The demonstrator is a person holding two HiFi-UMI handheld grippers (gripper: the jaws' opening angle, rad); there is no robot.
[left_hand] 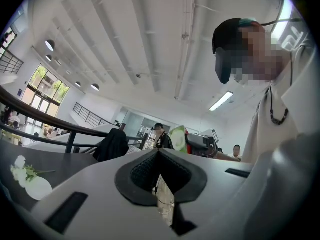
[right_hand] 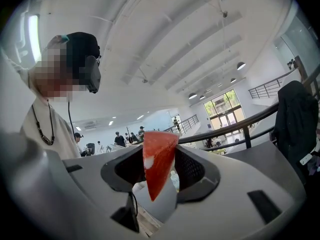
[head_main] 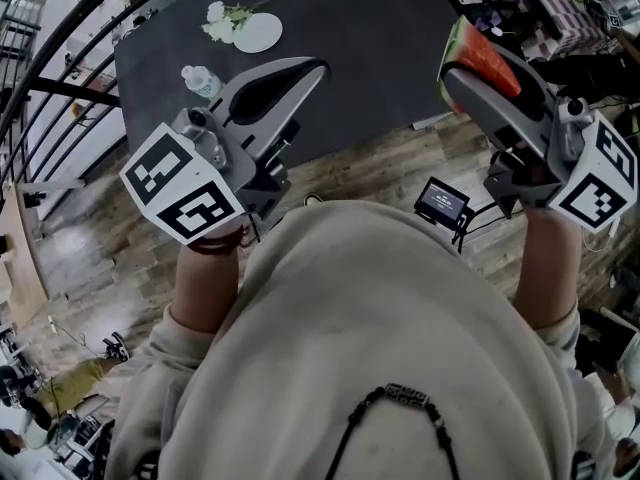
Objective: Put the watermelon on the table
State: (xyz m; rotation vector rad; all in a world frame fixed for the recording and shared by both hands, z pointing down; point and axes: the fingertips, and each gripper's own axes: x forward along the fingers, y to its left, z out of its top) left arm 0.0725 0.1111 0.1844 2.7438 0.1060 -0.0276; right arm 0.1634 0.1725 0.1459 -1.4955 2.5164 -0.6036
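A red watermelon slice [head_main: 483, 56] with a green rind sits clamped in my right gripper [head_main: 452, 65], held near the right edge of the dark table [head_main: 360, 28]. In the right gripper view the wedge [right_hand: 157, 156] stands point down between the jaws of that gripper [right_hand: 161, 160], and both pads press on it. My left gripper [head_main: 315, 71] hovers over the table's near edge at the left. Its tips meet with nothing between them in the left gripper view [left_hand: 160, 153]. That view also catches the slice's rind [left_hand: 178, 135] off to the right.
A white plate [head_main: 258, 33] with white flowers [head_main: 218, 20] and a water bottle [head_main: 200, 80] are on the table's left part. A small screen device [head_main: 442, 202] sits on the wooden floor below. A black jacket [right_hand: 295, 116] hangs beyond the table, by a railing.
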